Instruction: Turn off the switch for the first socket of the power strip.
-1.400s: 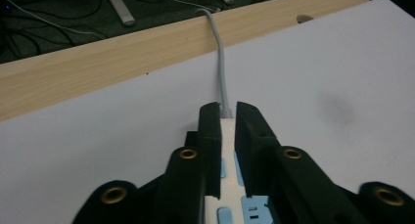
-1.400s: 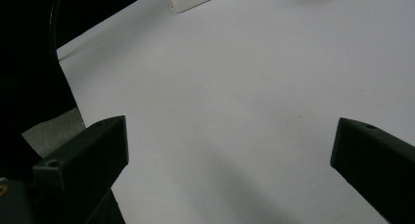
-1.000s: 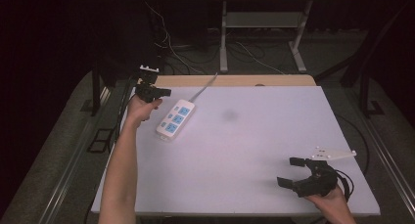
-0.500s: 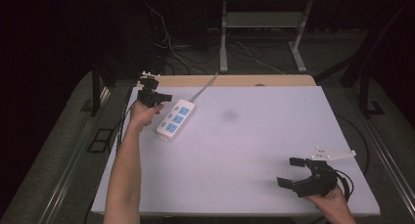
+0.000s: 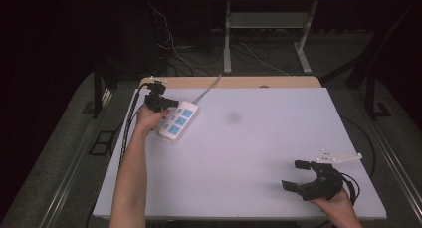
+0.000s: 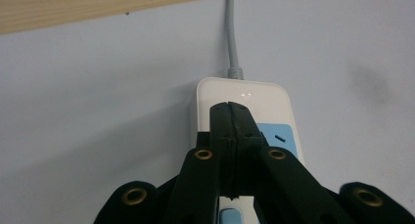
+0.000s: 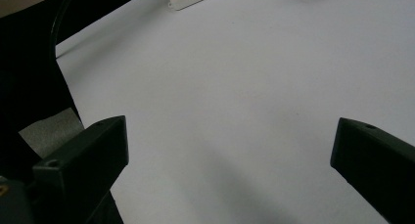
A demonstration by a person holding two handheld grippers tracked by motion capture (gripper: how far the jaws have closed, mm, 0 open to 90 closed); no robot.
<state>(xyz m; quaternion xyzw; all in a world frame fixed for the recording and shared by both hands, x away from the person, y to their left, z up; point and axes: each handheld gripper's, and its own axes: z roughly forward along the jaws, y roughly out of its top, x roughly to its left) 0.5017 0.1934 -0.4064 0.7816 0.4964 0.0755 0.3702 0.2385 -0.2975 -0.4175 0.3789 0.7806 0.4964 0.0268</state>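
White and matte, the counter (image 5: 249,153) carries a white power strip (image 5: 177,122) near its far left corner, close to the pale wooden strip (image 5: 234,82) that edges the far side. Its long axis runs on a diagonal: the cord end points toward the far edge and slightly to the right, and the opposite end points toward the person's left forearm (image 5: 130,178). Blue socket panels (image 5: 180,120) line its top face, and a grey cord (image 5: 209,88) leaves the far end and passes over the wooden strip. The left tool (image 5: 169,103) sits over the far part of the strip, jaws pressed together with nothing between them; in the left gripper view the closed tips (image 6: 230,114) lie against or just above the white top face, between the cord end and the first blue panel (image 6: 278,136), though contact cannot be told for sure. Well apart, near the right front corner, the right tool (image 5: 296,174) rests low over bare counter with its jaws spread wide and holding nothing. A faint dark smudge (image 5: 233,117) marks the counter to the right of the strip. Beyond the counter lie dark floor, loose cables (image 5: 174,44) and the legs of another table (image 5: 228,39).
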